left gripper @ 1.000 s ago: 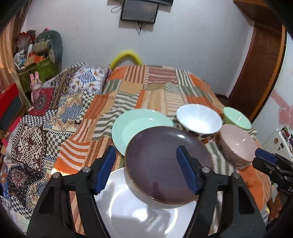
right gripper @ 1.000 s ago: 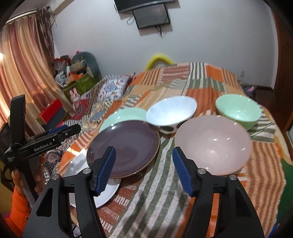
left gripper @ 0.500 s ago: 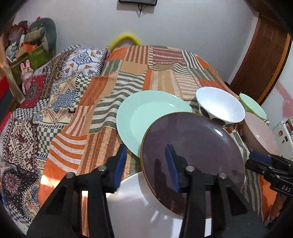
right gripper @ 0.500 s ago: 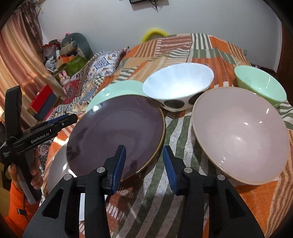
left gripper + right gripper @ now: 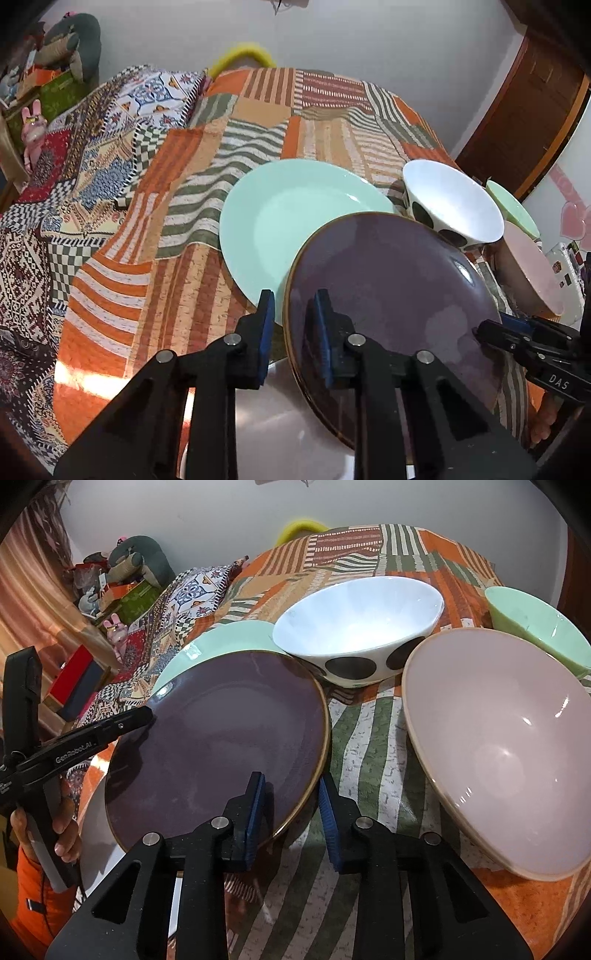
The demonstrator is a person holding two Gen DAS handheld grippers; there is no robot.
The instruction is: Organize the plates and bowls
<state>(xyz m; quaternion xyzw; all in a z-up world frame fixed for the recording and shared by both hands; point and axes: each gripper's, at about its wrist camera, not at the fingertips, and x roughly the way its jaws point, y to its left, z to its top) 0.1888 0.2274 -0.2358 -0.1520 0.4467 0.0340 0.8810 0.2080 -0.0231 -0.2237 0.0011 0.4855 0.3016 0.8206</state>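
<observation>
A patchwork bedspread (image 5: 240, 122) in orange, green and cream stripes covered the bed. A pink toy rabbit (image 5: 32, 127) stood beside a green box (image 5: 59, 92), a grey stuffed toy (image 5: 142, 559) above them. A brown wooden door (image 5: 524, 122) stood right.

The left tongs (image 5: 291, 328) straddle the near left rim of the purple plate (image 5: 391, 295), one blue pad under the rim and one over it; their jaws have just been closing, and whether the pads press the rim cannot be told. The plate tilts, overlapping a white plate (image 5: 280, 435) at the bed's near edge and a mint plate (image 5: 291, 225) behind it. The right tongs (image 5: 517, 328) reach its far rim. Toward the patchwork bed's (image 5: 147, 236) right edge sit a spotted white bowl (image 5: 450, 203), a pink bowl (image 5: 532, 269) and a mint bowl (image 5: 509, 206).
</observation>
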